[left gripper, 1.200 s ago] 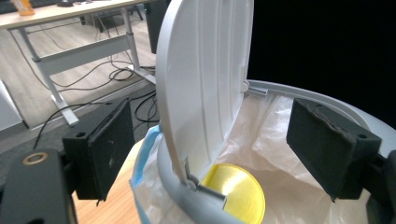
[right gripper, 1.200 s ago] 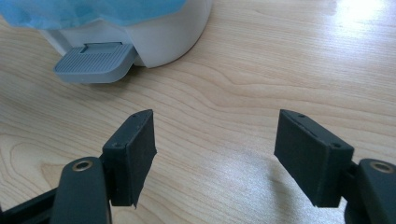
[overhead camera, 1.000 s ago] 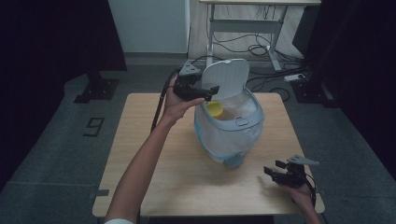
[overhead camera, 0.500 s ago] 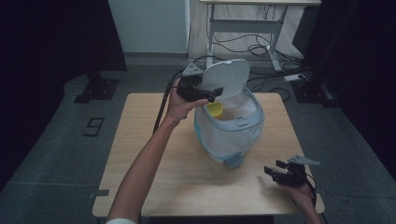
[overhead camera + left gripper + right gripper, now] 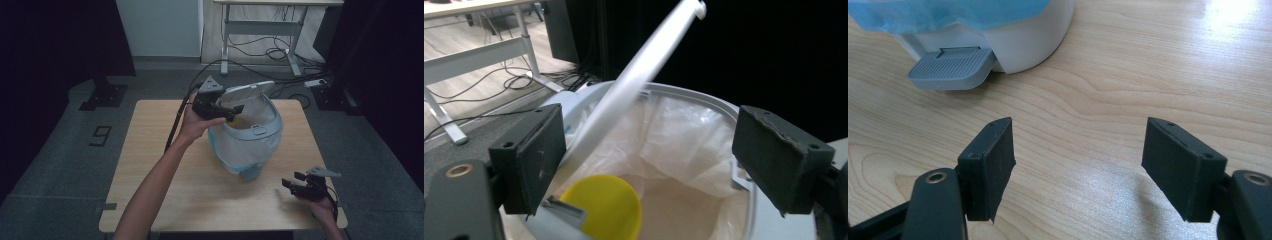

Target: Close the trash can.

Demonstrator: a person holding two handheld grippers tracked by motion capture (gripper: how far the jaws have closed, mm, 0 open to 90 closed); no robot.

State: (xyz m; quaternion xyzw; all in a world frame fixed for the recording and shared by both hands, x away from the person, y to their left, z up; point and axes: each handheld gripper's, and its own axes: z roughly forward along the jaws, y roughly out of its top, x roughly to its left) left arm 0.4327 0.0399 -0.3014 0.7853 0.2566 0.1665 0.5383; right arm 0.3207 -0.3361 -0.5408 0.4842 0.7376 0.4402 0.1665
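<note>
Wooden table (image 5: 165,195) at centre of high view, dark floor around it, white desk frame w/ cables behind. On table, slightly right of centre: small pedal bin (image 5: 247,135), white body, lined w/ a translucent bag whose blue-tinted edge folds over the rim. Bin lid (image 5: 246,93) is up but tilted low over the opening, hinge at far side; in left gripper view the lid (image 5: 634,85) runs as a blurred white slant from lower left to upper right, above the bag liner (image 5: 684,145). Grey foot pedal (image 5: 950,69) sticks out at bin base toward the person, resting on the wood; in right gripper view it sits just beyond the jaws, not touching them. Left gripper (image 5: 220,111) held at the near-left rim of the bin, just under the lid edge, person's left hand (image 5: 192,122) wrapped round it, forearm coming up from bottom. Its jaws have just been opening; they stand apart, nothing pressed between pads, released. Yellow round item (cap or small cup, cannot tell which) (image 5: 606,207) lies inside the bag just below the left jaw, clear of both pads. Right gripper (image 5: 292,182) low at near-right of table, well apart from bin, jaws wide, empty, bare wood between them.
</note>
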